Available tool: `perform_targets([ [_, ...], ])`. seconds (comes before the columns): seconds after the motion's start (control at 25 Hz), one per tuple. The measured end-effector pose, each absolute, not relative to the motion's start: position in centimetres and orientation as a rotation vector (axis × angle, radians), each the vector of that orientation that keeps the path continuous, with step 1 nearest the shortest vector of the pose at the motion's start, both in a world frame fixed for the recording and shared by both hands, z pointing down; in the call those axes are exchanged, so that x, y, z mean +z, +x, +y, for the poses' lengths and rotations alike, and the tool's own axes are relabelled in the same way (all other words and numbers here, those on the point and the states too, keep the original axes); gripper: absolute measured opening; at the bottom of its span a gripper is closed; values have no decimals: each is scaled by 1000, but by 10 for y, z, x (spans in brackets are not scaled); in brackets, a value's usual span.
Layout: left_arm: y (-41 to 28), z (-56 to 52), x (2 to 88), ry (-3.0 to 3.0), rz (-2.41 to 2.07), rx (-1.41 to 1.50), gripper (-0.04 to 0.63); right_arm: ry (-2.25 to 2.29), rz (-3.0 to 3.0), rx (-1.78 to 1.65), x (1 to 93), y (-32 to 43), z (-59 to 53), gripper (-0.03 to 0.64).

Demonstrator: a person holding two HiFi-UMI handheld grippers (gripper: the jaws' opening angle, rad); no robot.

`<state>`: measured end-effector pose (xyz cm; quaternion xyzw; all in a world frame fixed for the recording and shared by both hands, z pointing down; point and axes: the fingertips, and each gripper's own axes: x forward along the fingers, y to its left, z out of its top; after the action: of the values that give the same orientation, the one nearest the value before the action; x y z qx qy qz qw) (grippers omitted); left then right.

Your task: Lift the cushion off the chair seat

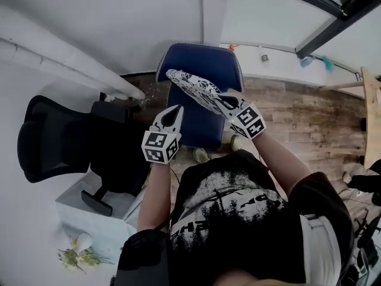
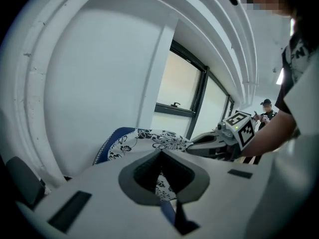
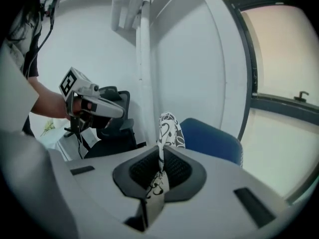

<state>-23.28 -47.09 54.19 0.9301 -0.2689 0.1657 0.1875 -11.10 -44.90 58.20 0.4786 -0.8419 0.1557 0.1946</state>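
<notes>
A white cushion (image 1: 199, 91) with a black flower print and blue trim hangs tilted above the blue chair (image 1: 202, 55). My right gripper (image 1: 225, 103) is shut on its right edge; in the right gripper view the printed cloth (image 3: 168, 128) stands up out of the closed jaws (image 3: 159, 176). My left gripper (image 1: 177, 109) sits lower, at the cushion's near left side. In the left gripper view its jaws (image 2: 162, 183) look closed on the cushion's blue-trimmed edge (image 2: 149, 139), and the right gripper (image 2: 219, 143) shows beyond it.
A black office chair (image 1: 53, 136) stands to the left, with a white box (image 1: 89, 210) and flowers (image 1: 80, 252) beside it. White pipes (image 1: 59, 58) run along the wall. Wooden floor (image 1: 309, 112) lies to the right. Another person (image 2: 266, 109) stands far off.
</notes>
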Motion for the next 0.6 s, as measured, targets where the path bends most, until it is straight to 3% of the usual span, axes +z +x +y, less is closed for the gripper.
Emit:
perform_targets([
  [0.6, -215, -481, 449, 2708, -846, 260, 12, 1464, -2564, 216, 439, -67, -463, 31],
])
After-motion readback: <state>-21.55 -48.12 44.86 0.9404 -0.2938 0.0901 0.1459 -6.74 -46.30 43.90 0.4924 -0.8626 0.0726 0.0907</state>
